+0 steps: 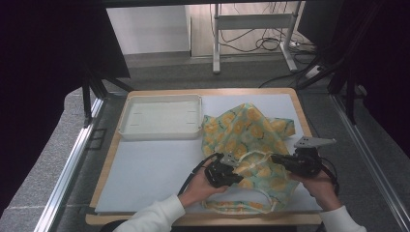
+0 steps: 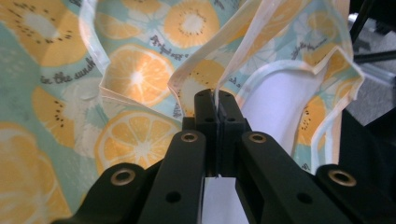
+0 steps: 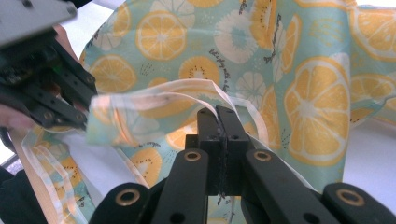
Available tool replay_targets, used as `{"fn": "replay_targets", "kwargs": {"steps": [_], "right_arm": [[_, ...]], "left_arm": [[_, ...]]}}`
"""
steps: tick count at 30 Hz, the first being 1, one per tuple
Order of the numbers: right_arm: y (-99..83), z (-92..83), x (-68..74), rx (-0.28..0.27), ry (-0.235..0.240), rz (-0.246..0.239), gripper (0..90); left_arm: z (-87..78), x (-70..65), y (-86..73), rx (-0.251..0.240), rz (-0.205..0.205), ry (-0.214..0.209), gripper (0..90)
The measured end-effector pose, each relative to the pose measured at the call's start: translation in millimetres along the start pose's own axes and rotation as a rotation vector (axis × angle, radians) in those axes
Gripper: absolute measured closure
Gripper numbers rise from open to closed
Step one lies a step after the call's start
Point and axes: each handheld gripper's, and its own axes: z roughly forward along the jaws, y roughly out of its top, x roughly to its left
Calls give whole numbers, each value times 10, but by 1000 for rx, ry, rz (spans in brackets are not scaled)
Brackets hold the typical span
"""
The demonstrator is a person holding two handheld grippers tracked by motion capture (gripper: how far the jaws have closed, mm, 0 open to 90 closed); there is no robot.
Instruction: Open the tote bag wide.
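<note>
Thin turquoise fabric bag w/ orange-slice print (image 1: 251, 140) lies crumpled on the pale desk (image 1: 154, 169), just right of the white rectangular plastic tray (image 1: 161, 116), which serves as landmark; tray and bag nearly touch at the tray's right corner. Bag's pale-trimmed strap loops toward the near desk edge, well away from tray.

Left claw (image 1: 231, 166), on the bag's near side away from tray, is pressed together on the bag's white-piped rim; left gripper view shows the hem (image 2: 215, 91) caught between the tips. Right claw (image 1: 276, 159), farther from tray, also pinched tight on the same rim, seen in right gripper view as piping (image 3: 219, 105) clamped at the tips.

Handling, my read: v. light, limp, no stiffness, so it'll sag and fold wherever unsupported; weave looks a bit slick. Best hold = the stitched rim/strap seams, doubled cloth, less slip. Gripping at 2 spread points along the opening should keep the mouth taut.
</note>
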Motion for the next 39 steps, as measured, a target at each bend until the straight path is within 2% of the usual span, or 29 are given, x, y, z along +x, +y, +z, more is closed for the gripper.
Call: {"fn": "replay_targets", "kwargs": {"steps": [10,19,20,27,32,39], "right_arm": [[-26,21,22,16,9,-3,892],[-39,16,51,30,19,-18,891],[-39,19,54,33,18,-21,891],[-26,37,72,39,17,-25,891],[-15,58,91,38,14,-33,891],[19,85,124,37,20,-47,891]], "left_arm": [[-219,74,-52,-54,-34,-2,899],[-328,147,-98,-49,-63,-5,899],[-332,143,-100,-49,-75,-3,899],[-371,137,-89,-51,-77,25,900],[-443,149,-81,-68,-81,40,899],[-580,206,-70,-98,-107,62,899]]}}
